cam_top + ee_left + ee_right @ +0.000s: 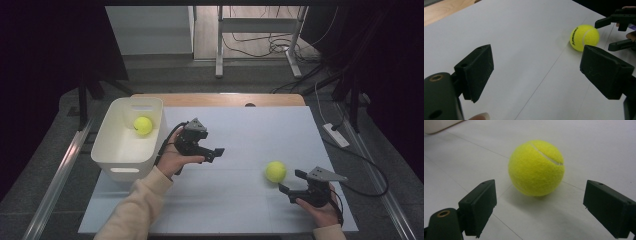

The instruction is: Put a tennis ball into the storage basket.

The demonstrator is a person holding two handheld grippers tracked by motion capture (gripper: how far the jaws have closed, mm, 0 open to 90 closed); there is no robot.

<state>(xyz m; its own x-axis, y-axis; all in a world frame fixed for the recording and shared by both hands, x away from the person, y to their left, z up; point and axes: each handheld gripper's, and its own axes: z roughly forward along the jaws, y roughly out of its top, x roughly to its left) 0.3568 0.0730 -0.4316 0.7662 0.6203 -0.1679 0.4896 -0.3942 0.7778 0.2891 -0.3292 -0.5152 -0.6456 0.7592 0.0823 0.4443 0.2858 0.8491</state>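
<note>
Tennis ball [275,171] sits on the desk [260,135], right-front part of the white sheet, at about 4 o'clock from the sheet's centre. Right gripper [292,181] is low over the desk just beside the ball, at the ball's 4 o'clock, its fingers [477,207] spread wide and grasping nothing. In the right gripper view the ball [536,168] lies just ahead of the fingertips, centred on the gap, not yet between the pads and not touched.

Left gripper [216,152] is held above mid-desk, at roughly 10 o'clock from the ball and well apart from it. Its fingers [476,72] are released, nothing between them; they point toward the ball [584,37], and the right gripper [602,35] shows beside it at far right of the left gripper view.

White bin [112,150] stands at the desk's left edge, 9 o'clock from the left gripper. A second tennis ball [143,125] lies inside it, toward the bin's far right corner.
</note>
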